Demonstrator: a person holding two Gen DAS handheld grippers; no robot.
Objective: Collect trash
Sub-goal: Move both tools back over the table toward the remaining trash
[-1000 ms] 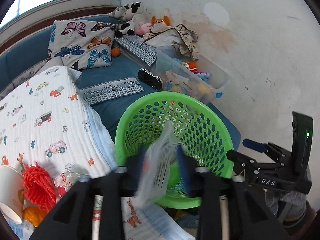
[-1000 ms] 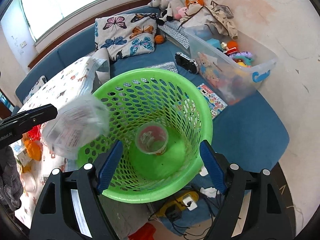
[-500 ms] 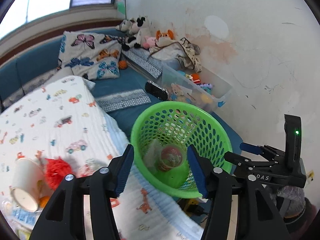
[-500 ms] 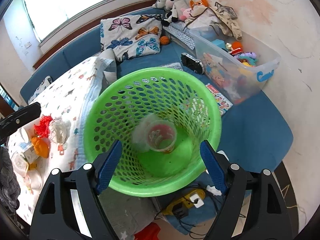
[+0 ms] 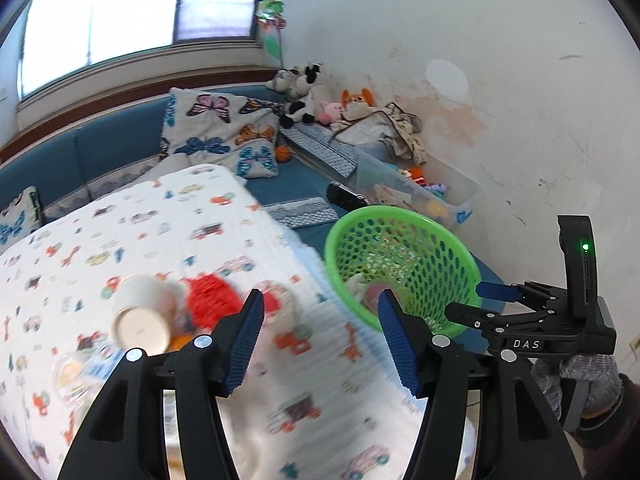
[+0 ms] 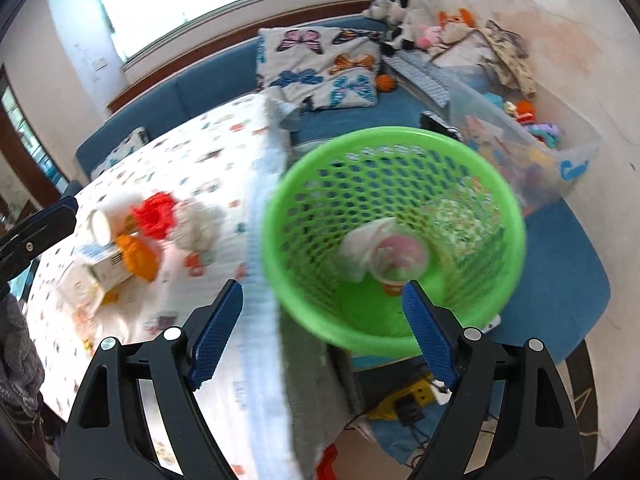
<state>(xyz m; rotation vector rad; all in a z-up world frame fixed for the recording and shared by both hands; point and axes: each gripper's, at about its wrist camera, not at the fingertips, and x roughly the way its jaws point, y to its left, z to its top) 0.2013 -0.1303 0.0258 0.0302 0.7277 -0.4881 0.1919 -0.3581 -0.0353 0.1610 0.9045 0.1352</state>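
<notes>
Green plastic forms the perforated basket, which is seen just beside the blanket-covered bed. Inside it, a crumpled white wrapper and a round cup are found at the bottom. More trash is left on the blanket: a paper cup on its side, red netting next to it, and a small carton. The left gripper is held apart and empty over the blanket's edge; the right gripper is likewise spread wide, empty, near the basket rim.
</notes>
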